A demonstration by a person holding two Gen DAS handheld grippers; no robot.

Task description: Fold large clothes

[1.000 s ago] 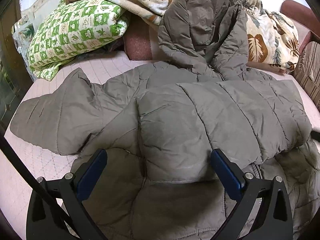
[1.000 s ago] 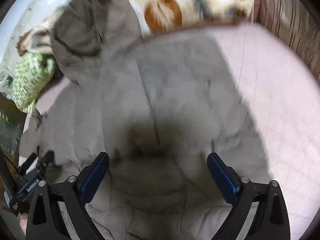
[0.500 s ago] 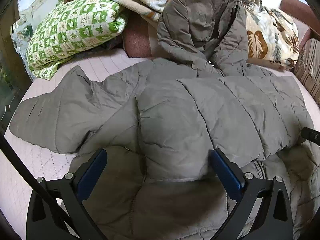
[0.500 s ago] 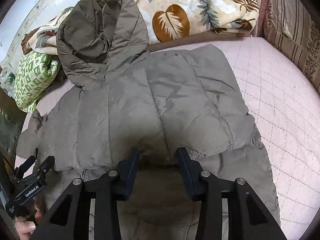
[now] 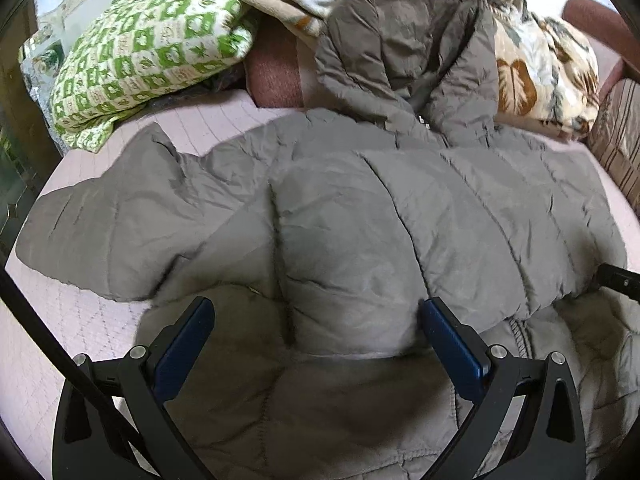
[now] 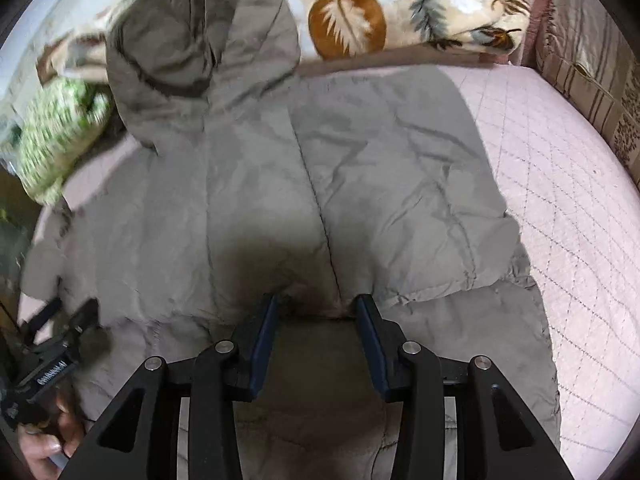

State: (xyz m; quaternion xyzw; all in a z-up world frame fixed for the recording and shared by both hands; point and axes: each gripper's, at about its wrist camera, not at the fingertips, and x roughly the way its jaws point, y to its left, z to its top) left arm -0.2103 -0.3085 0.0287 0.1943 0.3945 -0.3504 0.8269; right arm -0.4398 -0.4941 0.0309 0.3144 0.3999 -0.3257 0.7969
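A large grey-olive puffer jacket (image 5: 360, 220) lies spread on the pink quilted bed, its hood (image 5: 404, 44) resting up against the bedding at the back. It also fills the right wrist view (image 6: 280, 184). One half is folded over, with its edge lying across the lower part. My left gripper (image 5: 316, 320) is open, its jaws either side of that folded edge. My right gripper (image 6: 316, 304) has its jaws narrowed on a bunch of the folded edge. The left gripper also shows at the lower left of the right wrist view (image 6: 60, 320).
A green-and-white patterned pillow (image 5: 148, 52) lies at the back left. A cream leaf-print blanket (image 6: 400, 4) is heaped along the back. A striped cushion (image 6: 592, 72) stands at the right. Pink quilted mattress (image 6: 560, 200) shows to the right of the jacket.
My right gripper went from wide open to narrowed on the jacket's folded edge and moved in close to it. My left gripper stayed open and barely moved.
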